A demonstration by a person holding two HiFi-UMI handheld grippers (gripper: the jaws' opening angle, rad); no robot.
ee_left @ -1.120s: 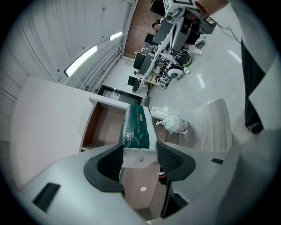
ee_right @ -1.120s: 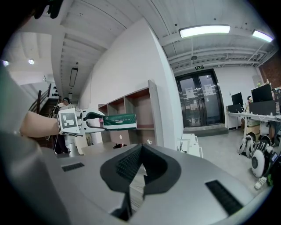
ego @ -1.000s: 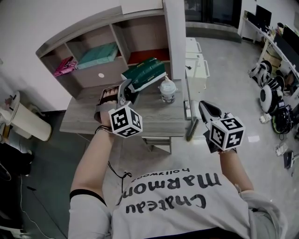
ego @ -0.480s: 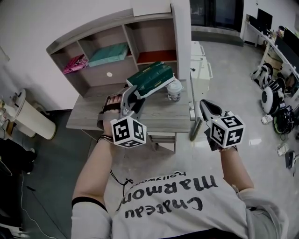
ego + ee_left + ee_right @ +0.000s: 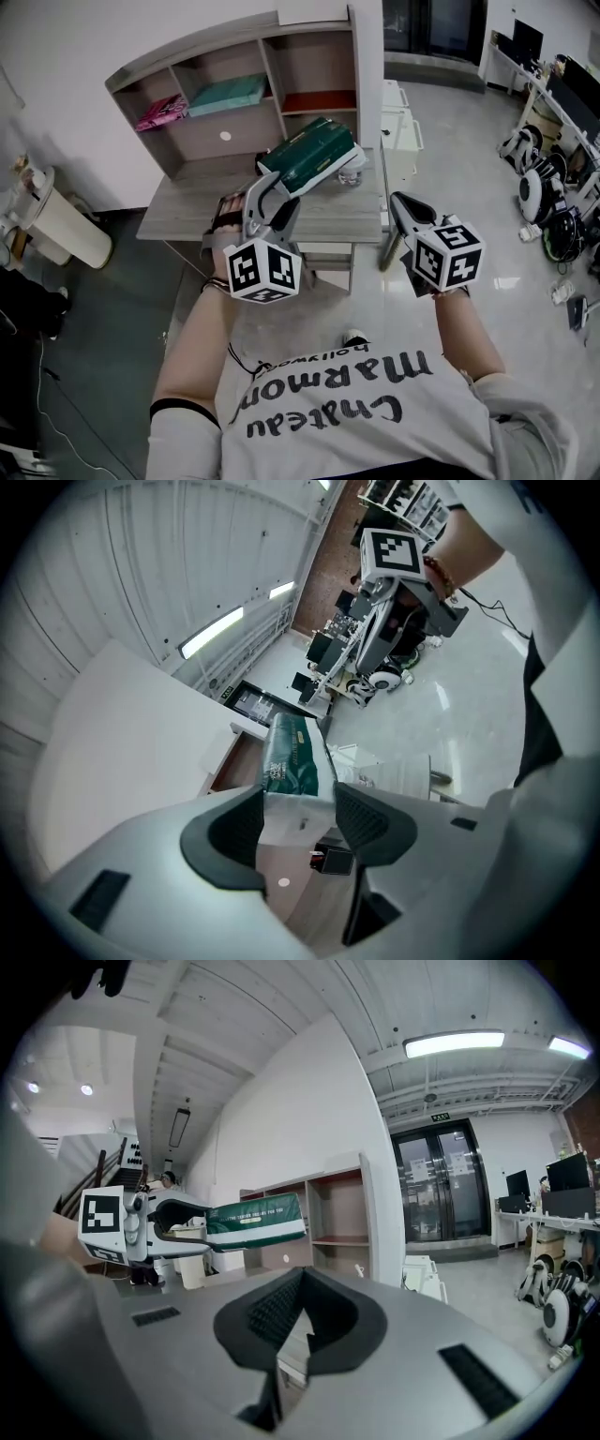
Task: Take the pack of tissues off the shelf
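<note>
Head view: my left gripper [image 5: 272, 187] holds the green plastic pack of tissues [image 5: 314, 157] in the air over the grey wooden table [image 5: 187, 202], on the near side of the open wooden shelf [image 5: 234, 122]. A clear jar [image 5: 352, 175], plain to see a second ago, is now mostly hidden behind the pack.

Left gripper view: the jaws are clamped on the pack's white end.

Right gripper view: my right gripper [image 5: 302, 1279] has its jaws together, with nothing between them.

The right gripper [image 5: 302, 1283] fills the bottom of the view, its jaws together at the tips with nothing between them. At left, the left gripper [image 5: 199, 1226] clamps one end of the green pack [image 5: 255, 1222], which sticks out sideways in front of the shelf [image 5: 333, 1213]. Glass doors [image 5: 441, 1185] stand right of the shelf. A ceiling light [image 5: 459, 1043] glows above them.
</note>
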